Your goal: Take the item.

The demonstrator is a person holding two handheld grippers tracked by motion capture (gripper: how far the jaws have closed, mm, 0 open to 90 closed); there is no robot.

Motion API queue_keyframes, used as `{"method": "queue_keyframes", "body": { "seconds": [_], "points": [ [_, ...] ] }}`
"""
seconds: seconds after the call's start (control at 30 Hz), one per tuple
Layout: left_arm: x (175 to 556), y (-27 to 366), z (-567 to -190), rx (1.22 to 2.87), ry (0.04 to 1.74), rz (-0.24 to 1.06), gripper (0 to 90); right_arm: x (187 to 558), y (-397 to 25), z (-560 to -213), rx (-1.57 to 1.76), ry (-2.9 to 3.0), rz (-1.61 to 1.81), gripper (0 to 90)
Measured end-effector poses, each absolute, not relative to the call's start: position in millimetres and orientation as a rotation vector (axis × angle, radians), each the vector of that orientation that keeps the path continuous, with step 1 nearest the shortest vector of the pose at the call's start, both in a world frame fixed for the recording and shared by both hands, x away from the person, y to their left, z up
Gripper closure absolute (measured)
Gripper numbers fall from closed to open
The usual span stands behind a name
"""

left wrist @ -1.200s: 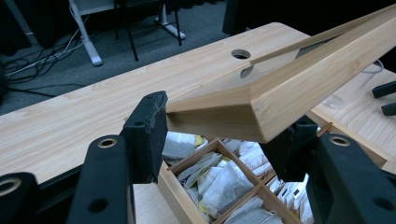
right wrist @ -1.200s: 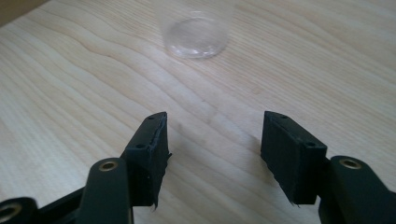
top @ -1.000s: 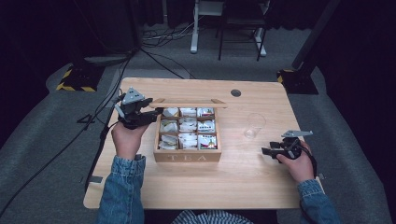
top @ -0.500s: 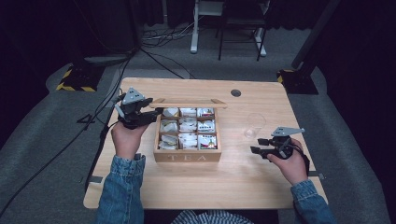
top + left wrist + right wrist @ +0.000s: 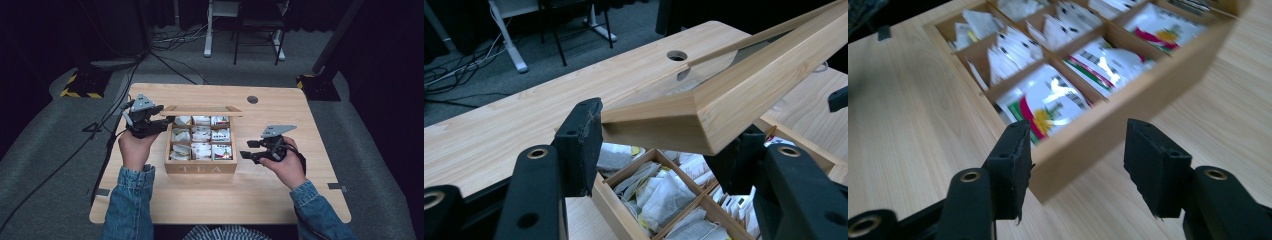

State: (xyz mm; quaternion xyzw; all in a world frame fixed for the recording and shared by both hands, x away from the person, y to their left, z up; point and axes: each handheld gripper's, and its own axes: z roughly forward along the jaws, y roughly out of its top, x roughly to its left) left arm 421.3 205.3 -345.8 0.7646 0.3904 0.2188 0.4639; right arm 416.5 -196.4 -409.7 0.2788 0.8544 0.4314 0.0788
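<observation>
Left gripper (image 5: 664,150): jaws stood apart either side of the raised lid's (image 5: 744,95) corner, wood between them; whether they pinched it or only bracketed it could not be told. In the high view this gripper (image 5: 162,121) sat at the box's upper left corner, left of frame centre.

Right gripper (image 5: 1075,165): jaws released, wide apart, nothing between the pads, aimed at the near right corner of the tea box (image 5: 1128,120). In the high view it (image 5: 243,153) hovered just beside the box's (image 5: 200,167) right wall, right of centre.

Tea box: wooden, open, six compartments of tea bags (image 5: 201,149), standing mid-tabletop (image 5: 280,200); lid (image 5: 200,112) tilted up along the far edge.

Risks, as judged:
- Lid could drop shut on the incoming right jaws if the left contact were loose, the hold being at one corner only.
- Right jaws could strike the box wall and shove the box, since the right gripper view was motion-blurred.
- A grab in the nearest compartment could pull up several packets (image 5: 1048,102) at once, as they lay stacked close.

Views compared: the left gripper view gave the lid's underside and corner between the jaws; the high view gave both grippers against the whole box; the right gripper view gave packet printing, red and green.
</observation>
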Motion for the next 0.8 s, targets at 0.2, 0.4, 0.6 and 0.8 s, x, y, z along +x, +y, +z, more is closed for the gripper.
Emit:
{"method": "queue_keyframes", "body": {
  "seconds": [0.2,0.4,0.6,0.8],
  "points": [
    [420.9,205.3,-346.1,1.883,0.956,0.540,44.4,423.0,-160.3,-405.0,0.742,2.592,1.321,44.9],
    [421.8,206.5,-345.7,1.896,0.948,0.530,44.3,429.6,-136.9,-404.1,0.721,2.595,1.357,46.2],
    [424.1,207.8,-345.0,1.895,0.944,0.516,44.6,433.2,-115.0,-401.3,0.671,2.610,1.357,46.9],
    [424.9,208.2,-344.5,1.896,0.940,0.513,44.5,436.1,-94.5,-403.5,0.658,2.617,1.360,47.5]
  ]
}}
